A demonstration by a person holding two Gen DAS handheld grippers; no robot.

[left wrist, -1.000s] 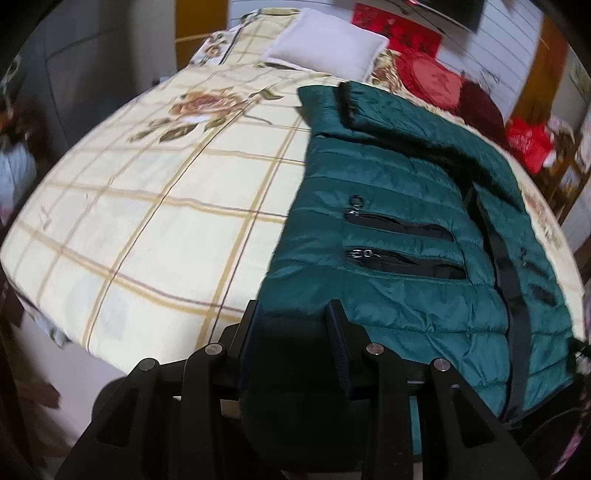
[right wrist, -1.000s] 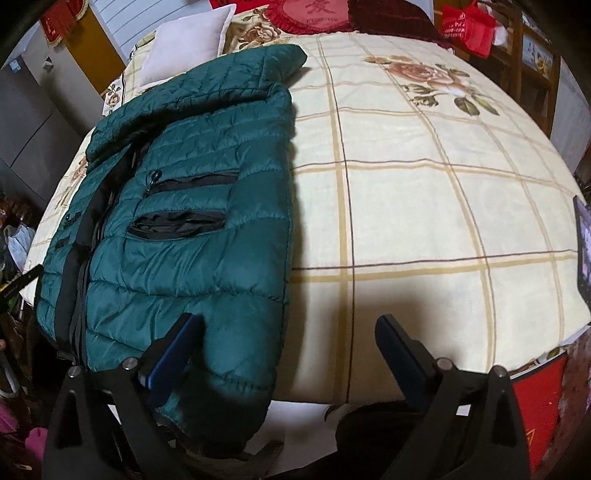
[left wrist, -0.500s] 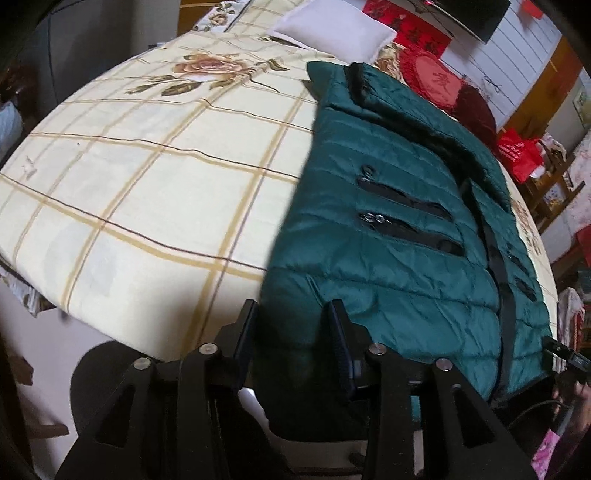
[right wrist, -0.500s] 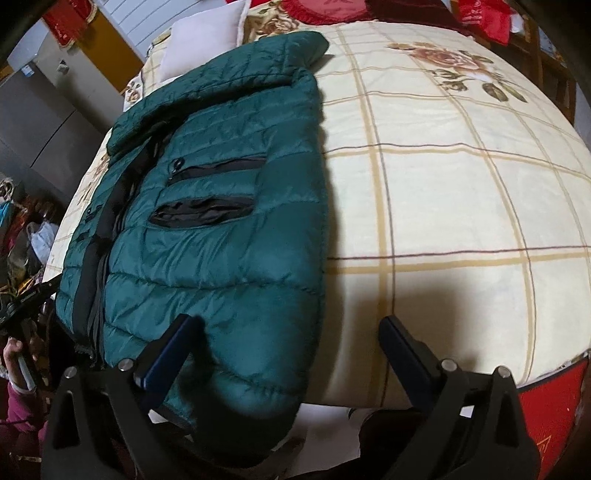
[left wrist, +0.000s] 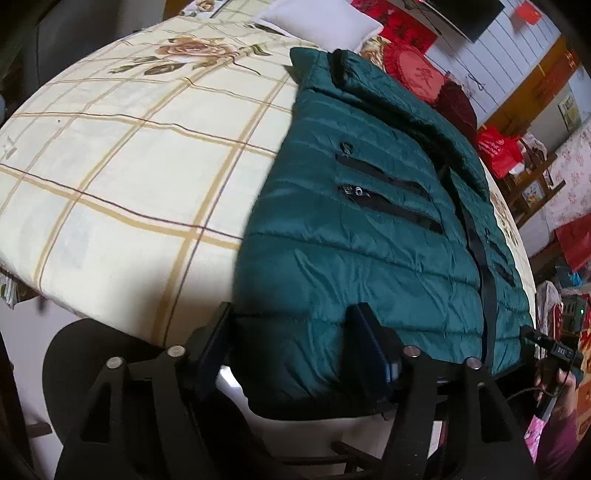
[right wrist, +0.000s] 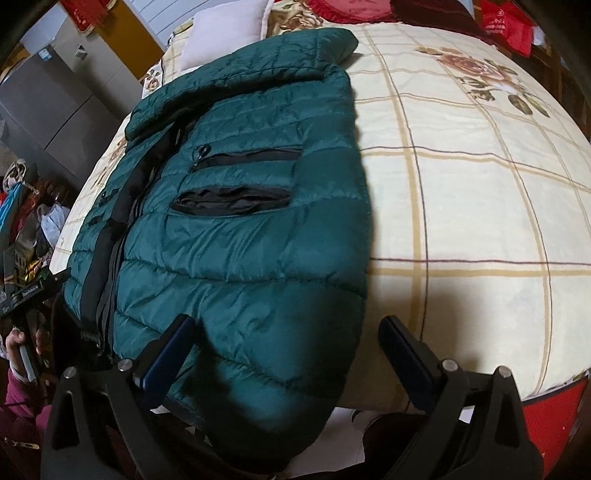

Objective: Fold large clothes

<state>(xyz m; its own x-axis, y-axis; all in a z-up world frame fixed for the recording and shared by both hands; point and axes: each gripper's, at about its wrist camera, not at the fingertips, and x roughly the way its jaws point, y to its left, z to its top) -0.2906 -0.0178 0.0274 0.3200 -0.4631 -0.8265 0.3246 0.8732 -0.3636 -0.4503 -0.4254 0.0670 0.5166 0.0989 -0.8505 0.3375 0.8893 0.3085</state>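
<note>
A dark green quilted jacket (left wrist: 369, 221) lies front up on the bed, sleeves folded in, its hem hanging over the near edge. It also shows in the right wrist view (right wrist: 243, 229). My left gripper (left wrist: 291, 339) is half open with the jacket's left hem corner between its jaws; its fingers (left wrist: 369, 339) stand apart. My right gripper (right wrist: 288, 347) is wide open around the jacket's right hem corner, its fingers (right wrist: 170, 354) not pressing the cloth.
The bed has a cream plaid sheet (left wrist: 129, 155) with rose prints. A white pillow (left wrist: 321, 22) and red cushions (left wrist: 421, 74) lie at the head. Clutter and a red bag (left wrist: 498, 147) stand beside the bed. The other gripper shows at the frame edge (right wrist: 26, 291).
My left gripper's jaws have opened wider around the hem. Both grippers moved closer to the jacket's bottom edge; the right one slid left, so the hem corner now lies between its jaws.
</note>
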